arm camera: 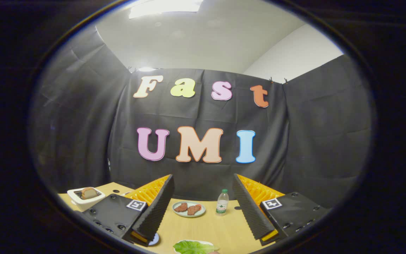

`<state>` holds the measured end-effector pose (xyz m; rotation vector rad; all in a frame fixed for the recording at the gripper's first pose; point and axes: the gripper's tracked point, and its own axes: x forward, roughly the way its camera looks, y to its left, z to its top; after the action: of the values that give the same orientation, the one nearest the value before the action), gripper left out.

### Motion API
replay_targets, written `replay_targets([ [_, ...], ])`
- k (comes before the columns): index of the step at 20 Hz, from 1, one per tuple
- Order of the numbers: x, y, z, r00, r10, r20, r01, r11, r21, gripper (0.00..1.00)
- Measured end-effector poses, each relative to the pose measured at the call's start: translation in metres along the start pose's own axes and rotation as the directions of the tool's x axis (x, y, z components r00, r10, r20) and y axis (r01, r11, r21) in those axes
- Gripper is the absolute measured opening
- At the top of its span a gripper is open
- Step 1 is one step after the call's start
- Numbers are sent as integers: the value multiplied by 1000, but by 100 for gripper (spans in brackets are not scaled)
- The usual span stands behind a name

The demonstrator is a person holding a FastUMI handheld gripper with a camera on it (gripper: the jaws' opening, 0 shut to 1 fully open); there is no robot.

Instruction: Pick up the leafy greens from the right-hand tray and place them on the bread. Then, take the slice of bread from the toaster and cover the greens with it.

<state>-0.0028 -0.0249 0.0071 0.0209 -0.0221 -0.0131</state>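
My gripper (203, 234) is open, its two black ribbed fingers (153, 215) spread wide above the wooden table (220, 229) with nothing between them. The leafy greens (193, 247) lie on a pale tray just below the gap between the fingers, partly cut off. Off to the left beyond the left finger stands a white toaster (83, 198) with a brown slice of bread (89, 192) sticking up out of it. The bread that lies flat on the table is hidden.
A light plate (189, 209) with two reddish meat pieces sits ahead between the fingers. A small clear bottle (222, 202) with a green cap stands just right of it. A round blue-rimmed thing (154, 240) peeks out under the left finger.
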Motion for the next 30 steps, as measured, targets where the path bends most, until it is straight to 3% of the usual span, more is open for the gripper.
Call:
replay_targets([
  [20, 10, -12, -6, 1000, -22, 8, 22, 999, 23, 100],
  [25, 16, 0, -23, 995, 85, -43, -86, 996, -24, 100],
  [30, 29, 2, -55, 965, 220, -142, -235, 967, -100, 100],
])
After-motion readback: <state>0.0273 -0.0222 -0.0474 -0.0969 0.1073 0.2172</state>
